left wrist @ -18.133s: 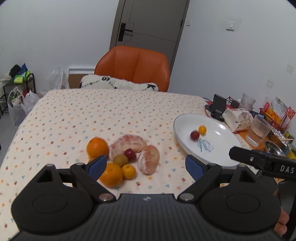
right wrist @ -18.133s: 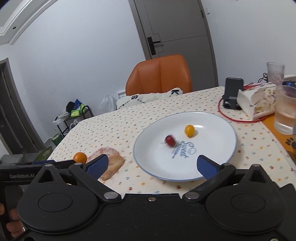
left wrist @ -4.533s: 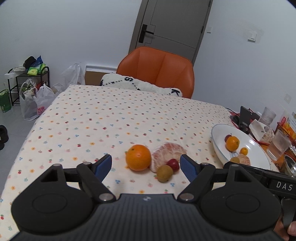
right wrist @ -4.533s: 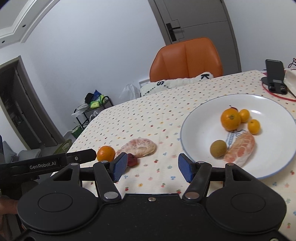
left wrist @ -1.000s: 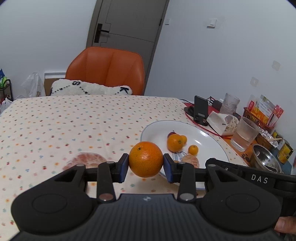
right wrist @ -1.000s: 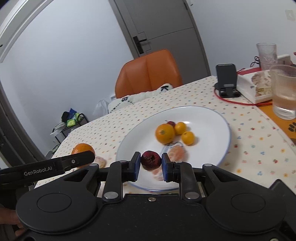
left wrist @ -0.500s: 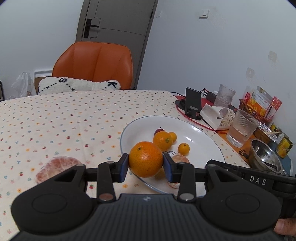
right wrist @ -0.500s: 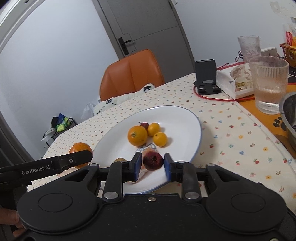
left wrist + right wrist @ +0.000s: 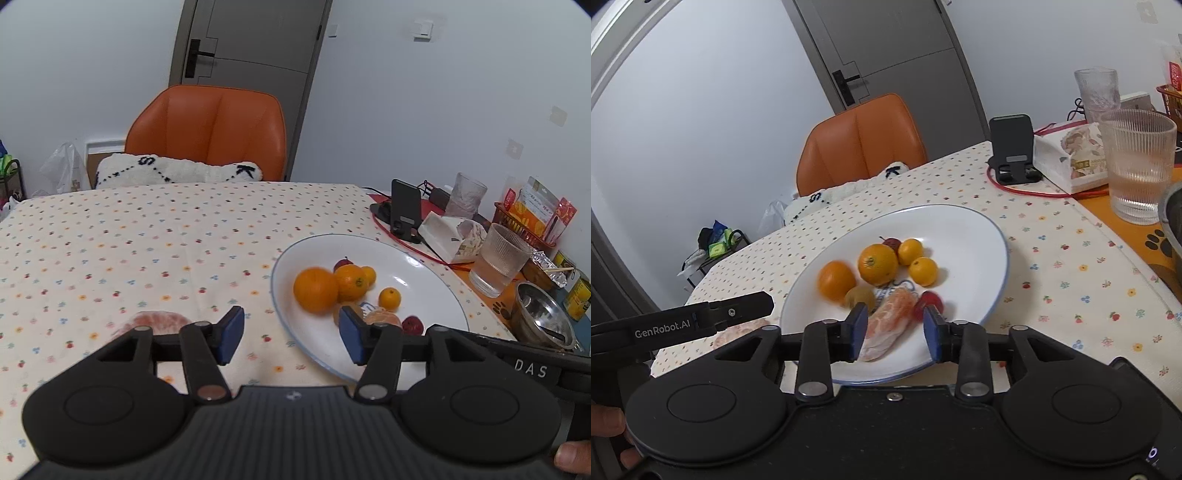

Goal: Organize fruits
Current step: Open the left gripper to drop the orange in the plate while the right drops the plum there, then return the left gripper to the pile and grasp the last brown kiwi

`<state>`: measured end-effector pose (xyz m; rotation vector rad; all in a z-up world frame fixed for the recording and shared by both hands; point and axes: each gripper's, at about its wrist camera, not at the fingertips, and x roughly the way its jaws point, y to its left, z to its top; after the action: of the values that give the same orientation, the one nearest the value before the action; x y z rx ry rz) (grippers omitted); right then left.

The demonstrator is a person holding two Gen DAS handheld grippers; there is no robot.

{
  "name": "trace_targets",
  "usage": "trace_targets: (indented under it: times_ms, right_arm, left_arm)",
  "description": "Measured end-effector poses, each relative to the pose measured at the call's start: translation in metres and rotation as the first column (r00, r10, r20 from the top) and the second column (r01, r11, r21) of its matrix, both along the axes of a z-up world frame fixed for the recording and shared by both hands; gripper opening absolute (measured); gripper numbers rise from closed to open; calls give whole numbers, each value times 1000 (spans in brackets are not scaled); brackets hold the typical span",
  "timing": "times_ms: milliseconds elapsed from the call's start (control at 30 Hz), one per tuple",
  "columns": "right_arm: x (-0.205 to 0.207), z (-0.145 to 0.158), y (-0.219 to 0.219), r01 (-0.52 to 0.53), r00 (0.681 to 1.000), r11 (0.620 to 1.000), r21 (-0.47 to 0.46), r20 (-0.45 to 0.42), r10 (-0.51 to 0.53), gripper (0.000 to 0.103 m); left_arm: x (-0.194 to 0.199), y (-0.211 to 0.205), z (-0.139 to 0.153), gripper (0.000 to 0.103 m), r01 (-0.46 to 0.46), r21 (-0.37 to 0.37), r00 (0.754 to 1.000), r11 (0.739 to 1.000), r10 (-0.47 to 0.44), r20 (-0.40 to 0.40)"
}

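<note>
Fruit is nearly all on the plate (image 9: 979,236); one peeled segment (image 9: 157,321) is left on the cloth beside it, and both the left gripper (image 9: 291,334) and right gripper (image 9: 894,330) are wide open, holding nothing. Risk: the blurred orange (image 9: 315,290) looks unsettled and could roll over the shallow rim, and the soft segment could crush if squeezed hard. Readable text: "DAS", "GenRobot.AI".

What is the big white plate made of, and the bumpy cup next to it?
The plate looks like glazed ceramic: smooth, shiny white, with a thin blue rim and light glinting off it. It could also be hard plastic; the pictures alone can't settle that. The cup looks like clear ribbed glass: you can see through it, and upright ridges run around its side.
</note>
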<state>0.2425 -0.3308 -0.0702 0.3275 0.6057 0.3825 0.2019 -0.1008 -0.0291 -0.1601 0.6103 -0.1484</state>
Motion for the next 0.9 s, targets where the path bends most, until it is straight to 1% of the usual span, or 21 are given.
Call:
trace_targets:
  times_ms: [167,233,300,467,733,900]
  right_arm:
    - [-5,5,10,-19,1000,1000,-3,6,19,39]
    - [-7,7,14,-26,1000,1000,-6,11,26,42]
    - [-8,9,17,-33,999,999,-8,16,33,43]
    - [-11,12,26,-50,998,999,-12,24,50,44]
    - [-16,15,38,-72,997,997,-19,30,73,50]
    - [-19,16,47,-90,995,996,-17,30,91,52]
  left_arm:
    - [-10,10,4,62,-22,7,1000,1000,22,6]
    - [-13,15,6,64,-30,8,999,1000,30,10]
    - [-17,19,7,65,-38,11,999,999,38,13]
    - [-23,28,9,67,-59,12,998,998,59,17]
    - [-33,43,10,68,-91,10,996,996,91,18]
    - [-40,54,9,69,-113,10,994,994,113,13]
